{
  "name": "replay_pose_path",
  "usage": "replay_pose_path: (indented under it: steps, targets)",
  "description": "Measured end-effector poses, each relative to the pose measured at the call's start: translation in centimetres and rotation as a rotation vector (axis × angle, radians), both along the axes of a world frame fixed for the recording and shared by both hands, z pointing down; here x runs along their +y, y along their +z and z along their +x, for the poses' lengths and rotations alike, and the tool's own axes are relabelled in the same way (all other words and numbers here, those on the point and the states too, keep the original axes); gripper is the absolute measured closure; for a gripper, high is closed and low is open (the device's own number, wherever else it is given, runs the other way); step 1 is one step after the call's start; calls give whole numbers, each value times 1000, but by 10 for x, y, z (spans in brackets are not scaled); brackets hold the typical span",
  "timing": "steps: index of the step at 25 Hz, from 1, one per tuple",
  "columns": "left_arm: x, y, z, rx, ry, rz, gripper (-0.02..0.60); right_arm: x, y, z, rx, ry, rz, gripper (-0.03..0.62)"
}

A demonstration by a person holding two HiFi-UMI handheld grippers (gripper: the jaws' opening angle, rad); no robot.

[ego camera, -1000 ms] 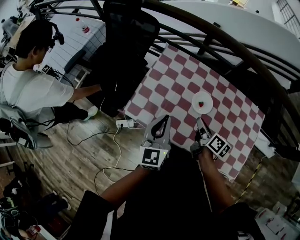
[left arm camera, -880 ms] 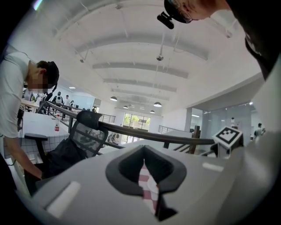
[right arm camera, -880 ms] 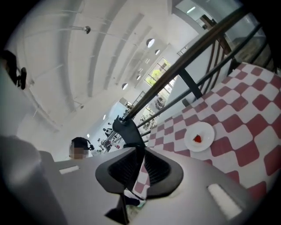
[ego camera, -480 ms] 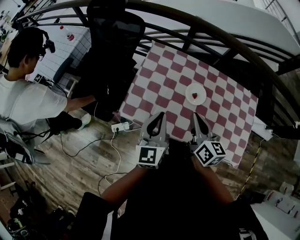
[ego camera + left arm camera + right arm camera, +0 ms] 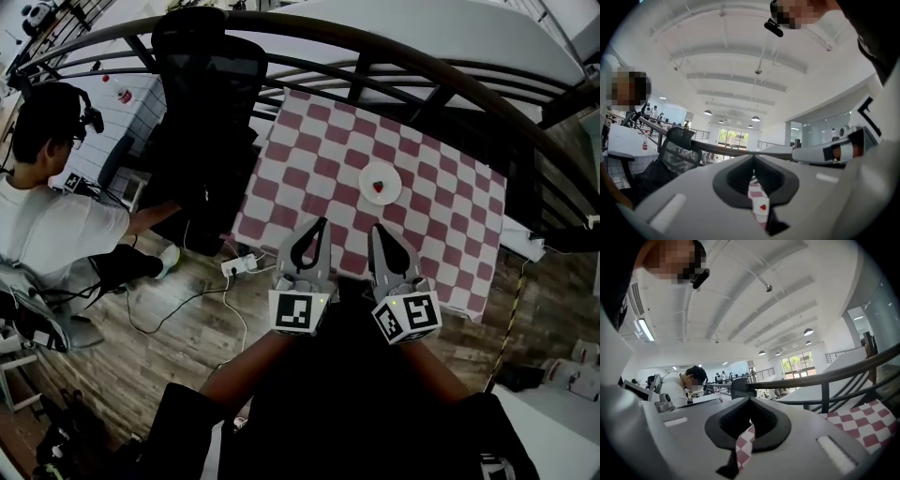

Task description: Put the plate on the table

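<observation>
A white plate (image 5: 379,184) with a small red thing on it rests on the table's red-and-white checked cloth (image 5: 309,159), towards the far side. Both grippers hover side by side over the table's near edge, short of the plate and pointing at it. My left gripper (image 5: 317,225) is shut with nothing in it; the left gripper view shows the plate (image 5: 762,206) through the slit between its jaws (image 5: 753,164). My right gripper (image 5: 378,230) is shut and empty too, with only checked cloth (image 5: 744,447) visible behind its closed jaws (image 5: 750,400).
A black office chair (image 5: 211,94) stands at the table's left edge. A person (image 5: 52,202) sits further left. A dark curved railing (image 5: 422,75) runs behind the table. A power strip with cables (image 5: 234,267) lies on the wooden floor.
My right gripper has shut and pulled back from the plate, ending level with the left gripper. The plate stays on the cloth.
</observation>
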State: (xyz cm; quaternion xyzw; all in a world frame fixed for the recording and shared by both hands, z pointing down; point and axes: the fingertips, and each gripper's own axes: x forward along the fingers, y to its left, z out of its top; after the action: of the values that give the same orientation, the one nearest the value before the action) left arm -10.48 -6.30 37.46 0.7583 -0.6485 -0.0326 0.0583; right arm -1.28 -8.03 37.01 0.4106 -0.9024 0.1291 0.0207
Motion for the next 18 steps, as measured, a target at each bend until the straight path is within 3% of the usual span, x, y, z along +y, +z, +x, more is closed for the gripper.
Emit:
replay_pose_path:
  steps: [8,18]
  targets:
    - [-13,-12,13,-18,47,38,572,-8,-15,16,48,97,78,595]
    - [-6,-13,12,-46,53,46,572,-7,-12,2,60,72,79,595]
